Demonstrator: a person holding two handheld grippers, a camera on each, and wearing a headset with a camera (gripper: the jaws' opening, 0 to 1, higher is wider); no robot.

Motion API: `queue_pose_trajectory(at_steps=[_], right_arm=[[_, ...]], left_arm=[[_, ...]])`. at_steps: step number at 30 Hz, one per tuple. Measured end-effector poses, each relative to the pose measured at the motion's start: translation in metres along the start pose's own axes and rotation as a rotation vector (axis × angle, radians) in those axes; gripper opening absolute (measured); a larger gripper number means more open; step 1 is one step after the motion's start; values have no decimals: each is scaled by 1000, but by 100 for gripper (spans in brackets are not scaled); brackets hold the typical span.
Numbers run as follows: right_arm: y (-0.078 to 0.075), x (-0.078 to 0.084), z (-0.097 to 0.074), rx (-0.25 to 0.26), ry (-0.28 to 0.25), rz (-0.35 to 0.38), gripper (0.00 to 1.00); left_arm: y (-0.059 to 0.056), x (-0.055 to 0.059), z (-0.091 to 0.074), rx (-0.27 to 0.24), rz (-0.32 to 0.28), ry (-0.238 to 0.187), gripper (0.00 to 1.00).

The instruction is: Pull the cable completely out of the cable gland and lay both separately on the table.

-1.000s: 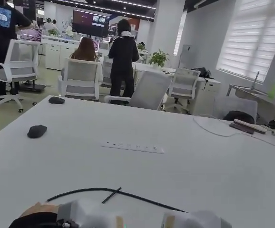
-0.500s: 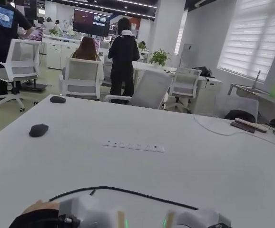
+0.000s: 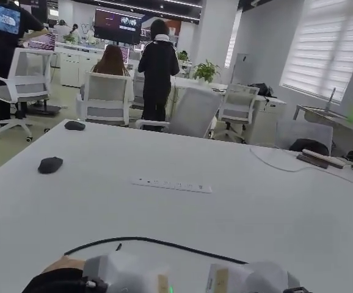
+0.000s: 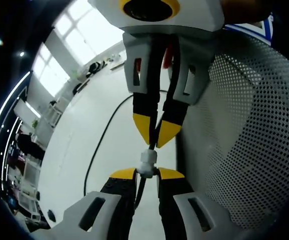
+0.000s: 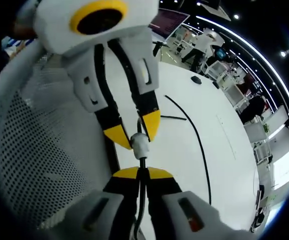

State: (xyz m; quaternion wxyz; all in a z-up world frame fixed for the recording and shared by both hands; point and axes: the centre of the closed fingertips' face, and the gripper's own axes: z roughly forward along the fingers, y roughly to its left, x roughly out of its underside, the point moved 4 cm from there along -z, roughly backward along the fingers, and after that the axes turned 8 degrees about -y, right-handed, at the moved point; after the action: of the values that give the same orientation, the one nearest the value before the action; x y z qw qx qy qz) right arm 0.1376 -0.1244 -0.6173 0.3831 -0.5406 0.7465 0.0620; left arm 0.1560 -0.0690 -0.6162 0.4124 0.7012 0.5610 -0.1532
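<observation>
In the left gripper view my left gripper (image 4: pixel 146 174) is shut on the white cable gland (image 4: pixel 147 162). The black cable (image 4: pixel 102 137) passes through the gland. My right gripper (image 4: pixel 156 131) comes in from above, nose to nose with the left, and is shut on the cable just beyond the gland. In the right gripper view my right gripper (image 5: pixel 143 173) pinches the cable (image 5: pixel 197 132), and the left gripper (image 5: pixel 134 131) holds the gland (image 5: pixel 139 142). In the head view the cable (image 3: pixel 158 243) curves across the white table (image 3: pixel 237 220) just past both grippers' white housings.
A white perforated chair back (image 4: pixel 244 125) stands close beside the grippers. On the table lie a power strip (image 3: pixel 172 185), two dark mice (image 3: pixel 50 164) (image 3: pixel 74 125) and a white cord (image 3: pixel 280 166). Office chairs (image 3: pixel 106 97) and people stand beyond the far edge.
The cable on the table has shifted: its short loose end, which stuck out near the middle, now lies further left and shows less. Both grippers keep their hold.
</observation>
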Motion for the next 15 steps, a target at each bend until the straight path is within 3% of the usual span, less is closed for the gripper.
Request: queue_pose_trajectory(at_steps=[3,8,10,14,15], right_arm=[[-2,2,1,8,7,4,3],[-8,20,1,45,107,30,3],[-11,28,-1,64,158,50,3],[-21,51,-9,139,320,60,3],[-22,54,-10,141,334,65,3]], left_arm=[[1,2,0,-4,-10,3,17],[7,10,-1,-28,-18,36,17],[9,12,-3,-39,-24,46,17],[13,15,-5,-58,-41,56,17],[13,15,-5,-59,-43,56,17]])
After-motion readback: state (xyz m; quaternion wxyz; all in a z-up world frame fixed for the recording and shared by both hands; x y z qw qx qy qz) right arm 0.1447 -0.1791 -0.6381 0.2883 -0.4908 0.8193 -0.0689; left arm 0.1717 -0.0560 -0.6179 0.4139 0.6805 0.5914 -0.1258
